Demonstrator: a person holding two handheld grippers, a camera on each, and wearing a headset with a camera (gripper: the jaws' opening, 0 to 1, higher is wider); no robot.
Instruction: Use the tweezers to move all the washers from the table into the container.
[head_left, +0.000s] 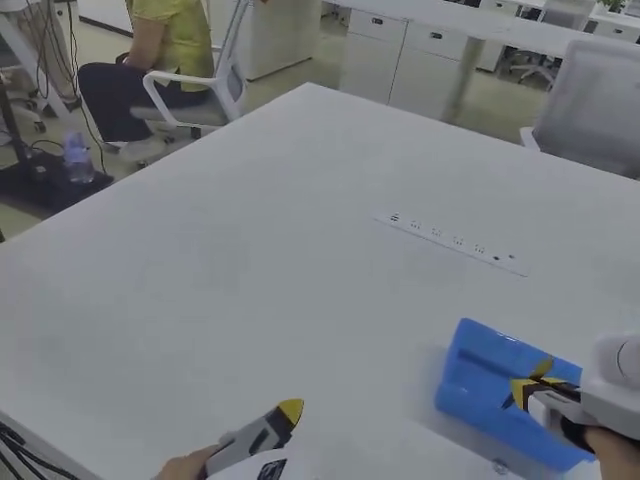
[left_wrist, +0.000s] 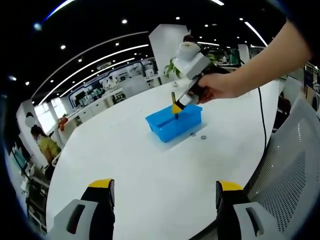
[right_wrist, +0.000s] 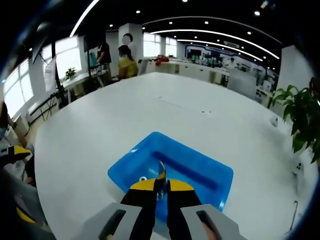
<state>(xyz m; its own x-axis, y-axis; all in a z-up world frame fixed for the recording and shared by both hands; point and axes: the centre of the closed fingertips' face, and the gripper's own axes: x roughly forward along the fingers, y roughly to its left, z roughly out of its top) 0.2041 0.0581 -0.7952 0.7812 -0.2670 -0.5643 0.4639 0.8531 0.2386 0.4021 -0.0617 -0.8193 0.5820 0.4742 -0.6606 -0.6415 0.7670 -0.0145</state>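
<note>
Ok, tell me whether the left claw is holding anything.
No, the left claw has its jaws wide apart, with bare table between them.

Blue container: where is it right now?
In the head view the blue container sits lower right on the white table, under the right gripper; the left gripper view shows washers on the table just beside it.

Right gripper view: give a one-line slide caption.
Right gripper, shut on tweezers, hovers above the blue container on the white table.

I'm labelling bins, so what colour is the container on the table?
The container is bright blue, seen best in the right gripper view.
</note>
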